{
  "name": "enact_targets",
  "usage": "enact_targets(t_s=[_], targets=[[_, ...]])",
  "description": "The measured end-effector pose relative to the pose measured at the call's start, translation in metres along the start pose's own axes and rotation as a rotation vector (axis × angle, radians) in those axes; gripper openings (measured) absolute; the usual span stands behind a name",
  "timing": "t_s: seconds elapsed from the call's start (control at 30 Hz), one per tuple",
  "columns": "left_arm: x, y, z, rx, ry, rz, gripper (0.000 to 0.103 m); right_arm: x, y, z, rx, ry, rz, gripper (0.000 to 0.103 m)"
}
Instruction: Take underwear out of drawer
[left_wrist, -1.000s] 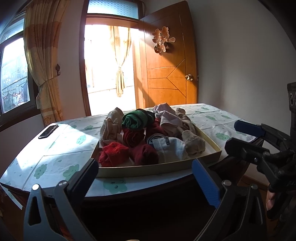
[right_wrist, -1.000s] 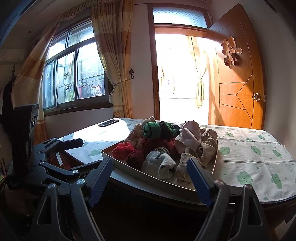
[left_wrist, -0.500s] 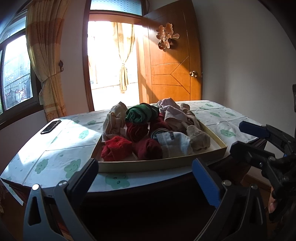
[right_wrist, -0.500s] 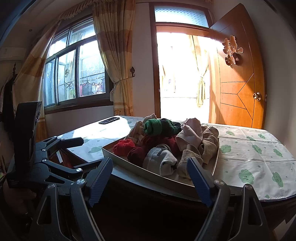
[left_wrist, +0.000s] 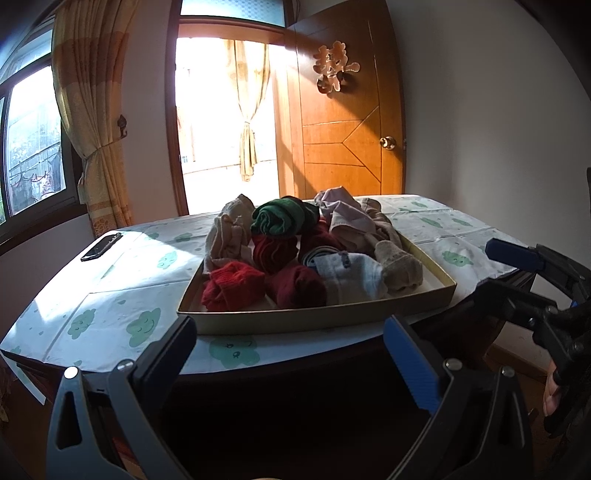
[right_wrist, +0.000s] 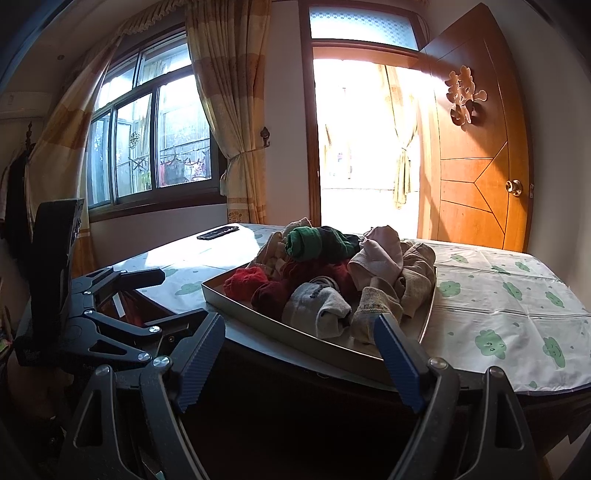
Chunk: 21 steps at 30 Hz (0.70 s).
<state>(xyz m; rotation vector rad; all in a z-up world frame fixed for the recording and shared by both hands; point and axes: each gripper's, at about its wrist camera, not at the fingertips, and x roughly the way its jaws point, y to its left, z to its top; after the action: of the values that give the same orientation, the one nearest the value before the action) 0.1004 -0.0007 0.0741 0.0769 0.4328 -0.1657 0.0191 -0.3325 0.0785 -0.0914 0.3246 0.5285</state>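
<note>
Several rolled underwear pieces (left_wrist: 295, 258) fill the drawer (left_wrist: 314, 319) at the table's (left_wrist: 110, 302) near edge: light, soft, compressible. You should pinch a bundle's middle. Left gripper (left_wrist: 291, 350) and right gripper (right_wrist: 299, 350) gape wide, empty.

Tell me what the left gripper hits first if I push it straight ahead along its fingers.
Probably the near wall of the drawer tray, which sits between the open fingers of the left gripper on the table. Depth is unclear; angled lower, it could meet the table edge first.
</note>
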Motion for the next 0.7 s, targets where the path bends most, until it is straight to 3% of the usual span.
enact_targets(t_s=[0.37, 0.7], targets=[[0.001, -0.006, -0.004, 0.015, 0.009, 0.004, 0.103, -0.013, -0.035, -0.015, 0.054, 0.025, -0.054, 0.085], [-0.002, -0.007, -0.003, 0.025, 0.000, 0.016, 0.103, -0.013, -0.030, -0.019, 0.050, 0.028, -0.037, 0.085]])
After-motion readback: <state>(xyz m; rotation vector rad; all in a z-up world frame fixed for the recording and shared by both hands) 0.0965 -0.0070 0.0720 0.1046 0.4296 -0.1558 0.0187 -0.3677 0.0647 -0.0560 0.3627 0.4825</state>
